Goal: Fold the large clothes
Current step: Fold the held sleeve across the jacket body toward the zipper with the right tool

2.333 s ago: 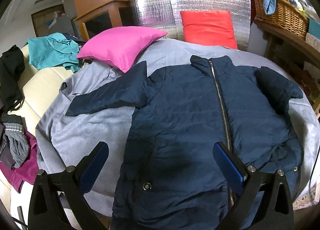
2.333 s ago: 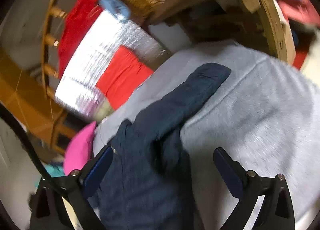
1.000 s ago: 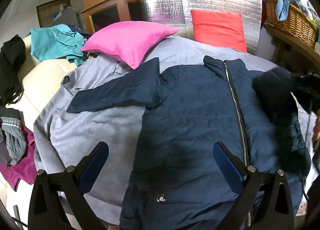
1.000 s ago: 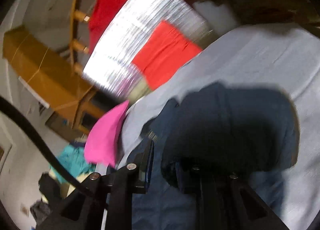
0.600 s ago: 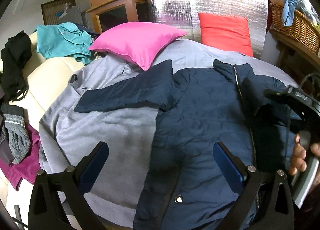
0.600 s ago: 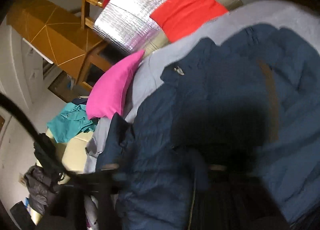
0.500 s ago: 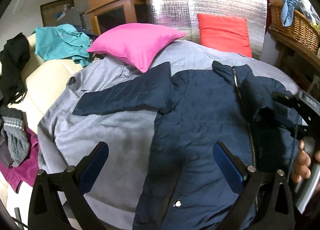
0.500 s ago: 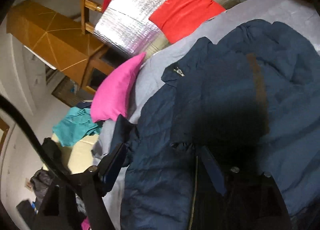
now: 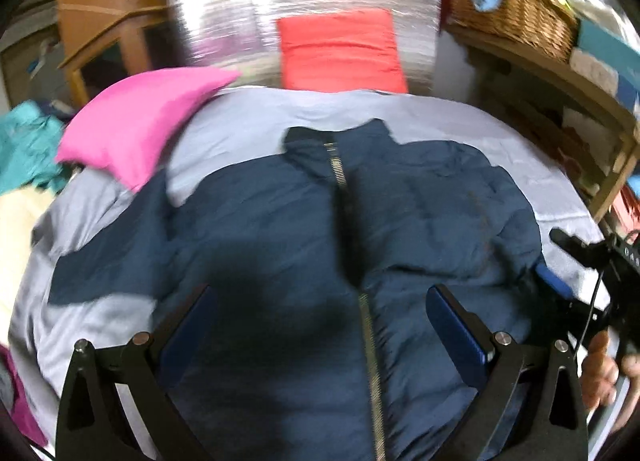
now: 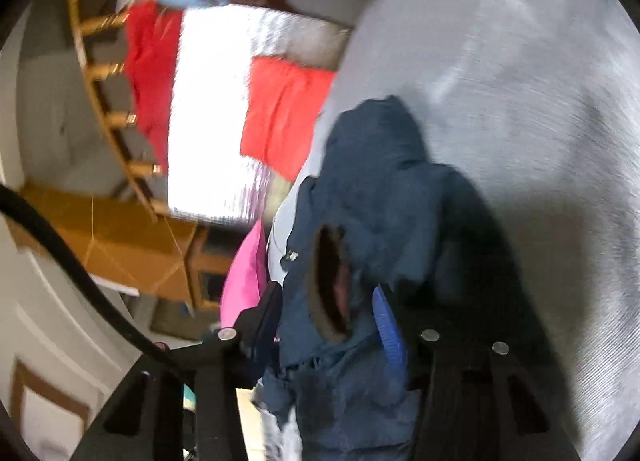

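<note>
Right sleeve [image 9: 448,181] now folded across jacket [image 9: 260,229]; right gripper [image 10: 328,313] blurred, closing around fabric.

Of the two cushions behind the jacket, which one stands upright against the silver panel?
The red cushion stands upright against the silver panel. The pink cushion lies flat to its left, on the grey sheet.

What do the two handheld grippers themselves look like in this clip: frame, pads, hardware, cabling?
Both are alike: the left gripper has a black angular frame with triangular cut-outs, silver round bolts at the joints and flat blue pads inside each finger. The right gripper shows the same black frame, silver bolts and blue pads, plus a black cable curving past it. No sleeve is visible.
</note>
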The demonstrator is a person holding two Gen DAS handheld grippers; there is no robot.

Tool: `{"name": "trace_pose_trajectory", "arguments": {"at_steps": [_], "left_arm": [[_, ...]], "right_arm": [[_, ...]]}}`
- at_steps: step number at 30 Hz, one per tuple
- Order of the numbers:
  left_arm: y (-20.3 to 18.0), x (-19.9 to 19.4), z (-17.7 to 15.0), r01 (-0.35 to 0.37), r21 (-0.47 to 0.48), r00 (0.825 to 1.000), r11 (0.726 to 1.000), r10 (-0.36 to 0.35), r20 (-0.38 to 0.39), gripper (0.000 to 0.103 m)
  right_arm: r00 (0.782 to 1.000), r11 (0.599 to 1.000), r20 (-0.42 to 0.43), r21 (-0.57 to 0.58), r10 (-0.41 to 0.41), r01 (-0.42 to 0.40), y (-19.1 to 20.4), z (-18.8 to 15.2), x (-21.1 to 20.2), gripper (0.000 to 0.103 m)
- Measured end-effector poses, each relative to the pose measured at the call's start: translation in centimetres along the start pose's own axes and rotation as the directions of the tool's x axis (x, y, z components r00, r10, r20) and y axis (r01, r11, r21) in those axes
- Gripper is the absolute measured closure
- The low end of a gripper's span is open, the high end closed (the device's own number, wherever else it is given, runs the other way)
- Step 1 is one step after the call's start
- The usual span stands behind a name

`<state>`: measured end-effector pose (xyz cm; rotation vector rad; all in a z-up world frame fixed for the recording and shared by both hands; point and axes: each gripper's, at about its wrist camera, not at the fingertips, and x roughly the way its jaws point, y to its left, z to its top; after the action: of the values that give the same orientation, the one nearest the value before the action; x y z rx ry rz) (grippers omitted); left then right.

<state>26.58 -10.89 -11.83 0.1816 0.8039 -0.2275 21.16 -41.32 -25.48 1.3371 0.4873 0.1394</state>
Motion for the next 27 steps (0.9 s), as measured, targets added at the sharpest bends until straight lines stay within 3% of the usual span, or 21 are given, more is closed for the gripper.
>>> {"name": "trace_pose_trajectory", "arguments": {"at_steps": [3, 7, 12, 14, 18, 19, 20, 23, 27], "left_arm": [[-1.7, 2.8, 1.3, 0.022, -0.001, 0.998, 1.000, -0.022, -0.060, 0.000], [-3.3, 5.3, 2.6, 0.032, -0.032, 0.995, 0.999, -0.035, -0.097, 0.000], [-6.1, 7.9, 3.1, 0.039, 0.020, 0.991, 0.999, -0.036, -0.128, 0.004], [-6.9, 9.1, 3.0, 0.029, 0.047, 0.988, 0.998, -0.022, -0.154, 0.018], [-7.0, 10.5, 2.6, -0.001, 0.069, 0.989, 0.998, 0.011, -0.148, 0.029], [-6.9, 10.6, 2.6, 0.000, 0.075, 0.990, 0.997, 0.011, -0.141, 0.039], [-6.8, 10.6, 2.6, 0.013, 0.075, 0.991, 0.997, -0.002, -0.137, 0.050], [-5.6, 10.4, 2.8, 0.050, 0.044, 0.991, 0.998, -0.044, -0.127, 0.070], [-2.7, 10.2, 3.2, 0.122, -0.051, 0.983, 0.991, -0.128, -0.128, 0.079]], "right_arm": [[1.000, 0.999, -0.005, 0.029, -0.014, 0.014, -1.2, 0.0, 0.5, 0.062], [0.998, 0.998, -0.038, 0.027, -0.053, 0.055, -2.0, 0.0, 1.2, 0.063], [0.995, 0.996, -0.059, 0.020, -0.080, 0.081, -2.6, 0.2, 1.6, 0.071], [0.992, 0.994, -0.066, 0.001, -0.110, 0.110, -2.9, 0.0, 1.8, 0.076], [0.989, 0.991, -0.066, -0.026, -0.135, 0.134, -2.8, -0.2, 1.9, 0.077], [0.988, 0.990, -0.065, -0.029, -0.138, 0.136, -2.8, -0.3, 2.0, 0.077], [0.988, 0.990, -0.064, -0.033, -0.141, 0.139, -2.8, -0.3, 2.1, 0.077], [0.986, 0.987, -0.058, -0.051, -0.157, 0.154, -2.7, -0.7, 2.2, 0.081], [0.984, 0.983, -0.048, -0.073, -0.172, 0.169, -2.5, -0.8, 2.6, 0.084]]}}
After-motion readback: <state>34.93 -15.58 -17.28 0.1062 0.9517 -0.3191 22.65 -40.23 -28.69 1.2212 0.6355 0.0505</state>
